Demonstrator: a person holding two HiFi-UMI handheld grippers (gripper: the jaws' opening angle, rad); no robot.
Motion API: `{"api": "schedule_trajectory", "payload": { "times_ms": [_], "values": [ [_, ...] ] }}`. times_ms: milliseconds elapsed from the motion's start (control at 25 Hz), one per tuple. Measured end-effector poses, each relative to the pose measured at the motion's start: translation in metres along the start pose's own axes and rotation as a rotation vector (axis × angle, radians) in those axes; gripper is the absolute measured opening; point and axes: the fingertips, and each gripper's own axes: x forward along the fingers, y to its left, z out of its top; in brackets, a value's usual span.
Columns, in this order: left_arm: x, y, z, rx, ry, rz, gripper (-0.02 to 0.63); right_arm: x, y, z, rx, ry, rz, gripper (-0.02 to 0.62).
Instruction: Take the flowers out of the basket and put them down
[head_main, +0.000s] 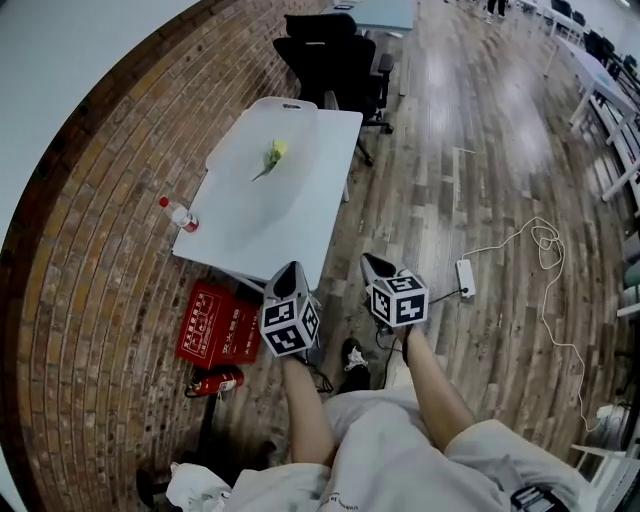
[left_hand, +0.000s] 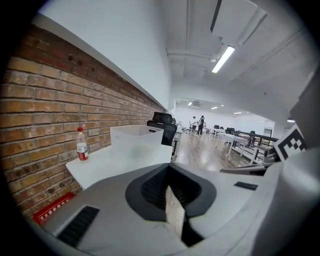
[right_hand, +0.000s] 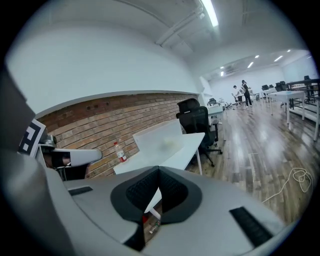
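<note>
One yellow flower (head_main: 274, 156) lies in the basket (head_main: 290, 104) on the counter (head_main: 335, 190), head toward its far end, stem slanting toward the bottle (head_main: 180, 215). The left claw (head_main: 292, 266) and right claw (head_main: 369, 259), both closed and empty, point slightly downward before the counter's near edge.

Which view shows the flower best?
Head view: it looks down into the open basket, so the yellow flower is plain. Right gripper view gives only a pale smudge through the frosted wall; left gripper view, just the wall.
</note>
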Motion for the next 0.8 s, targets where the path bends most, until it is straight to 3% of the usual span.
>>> {"api": "schedule_trajectory", "payload": {
  "times_ms": [200, 800],
  "values": [
    [0.041, 0.022, 0.015, 0.04, 0.039, -0.008, 0.025, 0.035, -0.019, 0.024, 0.01, 0.008, -0.036, 0.006],
    [0.091, 0.073, 0.016, 0.006, 0.075, -0.054, 0.025, 0.096, -0.007, 0.037, -0.003, 0.046, -0.035, 0.007]
  ]
}}
